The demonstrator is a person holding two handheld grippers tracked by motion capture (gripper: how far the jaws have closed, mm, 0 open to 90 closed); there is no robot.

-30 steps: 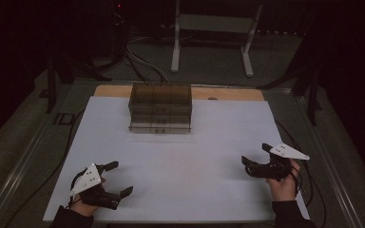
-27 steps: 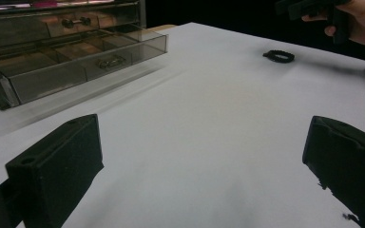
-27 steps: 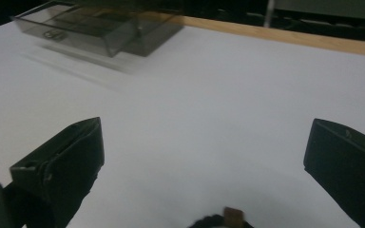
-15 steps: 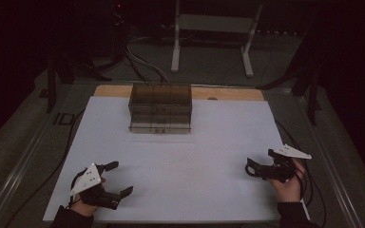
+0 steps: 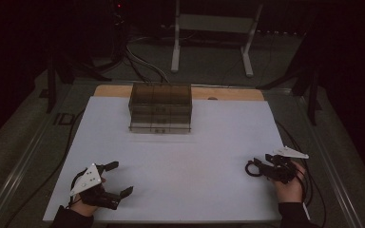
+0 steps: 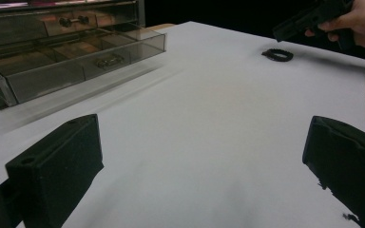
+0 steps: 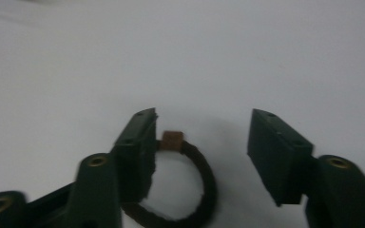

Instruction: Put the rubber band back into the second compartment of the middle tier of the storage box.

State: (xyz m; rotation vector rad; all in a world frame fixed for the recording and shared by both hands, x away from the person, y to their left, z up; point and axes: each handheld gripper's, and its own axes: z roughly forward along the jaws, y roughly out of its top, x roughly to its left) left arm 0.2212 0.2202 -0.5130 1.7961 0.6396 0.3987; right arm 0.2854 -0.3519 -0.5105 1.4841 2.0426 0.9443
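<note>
Right gripper [image 7: 199, 156] lower now, wide open astride dark ring [image 7: 185, 190].

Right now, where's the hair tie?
The hair tie lies flat on the white table at the near right in the high view, just off the right gripper; in the right gripper view it sits between the open jaws, against one of them.

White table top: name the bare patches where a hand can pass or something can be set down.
The white table top is bare between the drawer box and both grippers, and on either side of the box. Crowded spots: the left gripper, and the right gripper at the dark ring.
</note>
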